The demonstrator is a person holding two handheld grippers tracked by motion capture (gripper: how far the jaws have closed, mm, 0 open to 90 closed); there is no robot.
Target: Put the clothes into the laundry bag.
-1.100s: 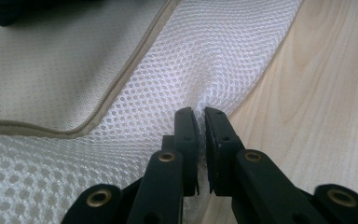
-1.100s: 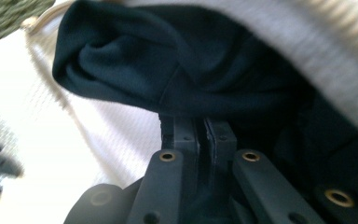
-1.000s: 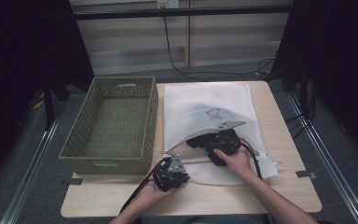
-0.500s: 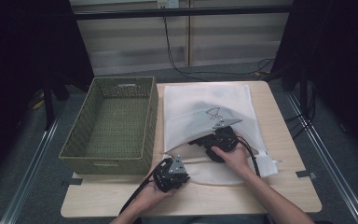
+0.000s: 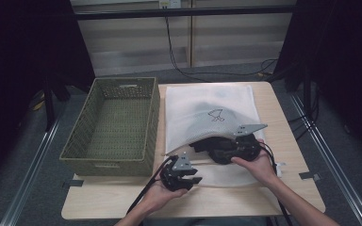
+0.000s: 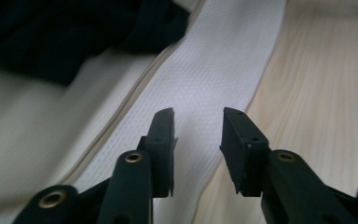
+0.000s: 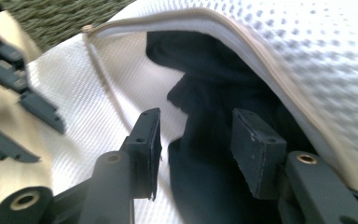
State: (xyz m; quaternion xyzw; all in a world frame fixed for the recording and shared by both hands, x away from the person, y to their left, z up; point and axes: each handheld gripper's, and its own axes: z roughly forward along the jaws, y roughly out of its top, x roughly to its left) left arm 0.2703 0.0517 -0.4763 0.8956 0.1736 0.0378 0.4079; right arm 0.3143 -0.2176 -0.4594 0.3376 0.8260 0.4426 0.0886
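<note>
right hand-held gripper (image 7: 196,154) moved leftward, dark cloth (image 7: 214,84) between jaws

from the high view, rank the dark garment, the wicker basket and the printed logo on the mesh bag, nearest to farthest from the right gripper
1. Dark garment: right at the right gripper, in the bag's mouth.
2. Printed logo: just beyond, on top of the mesh bag.
3. Wicker basket: farthest, off to the left.

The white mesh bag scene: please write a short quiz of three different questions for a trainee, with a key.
1. True or false: the wicker basket holds the dark garment.
2. Which gripper points into the open mouth of the white mesh bag? A left gripper B right gripper
3. Fill in: the left gripper's jaws are ____ above the bag's lower layer.

Key: 1 false; 2 B; 3 open
</note>
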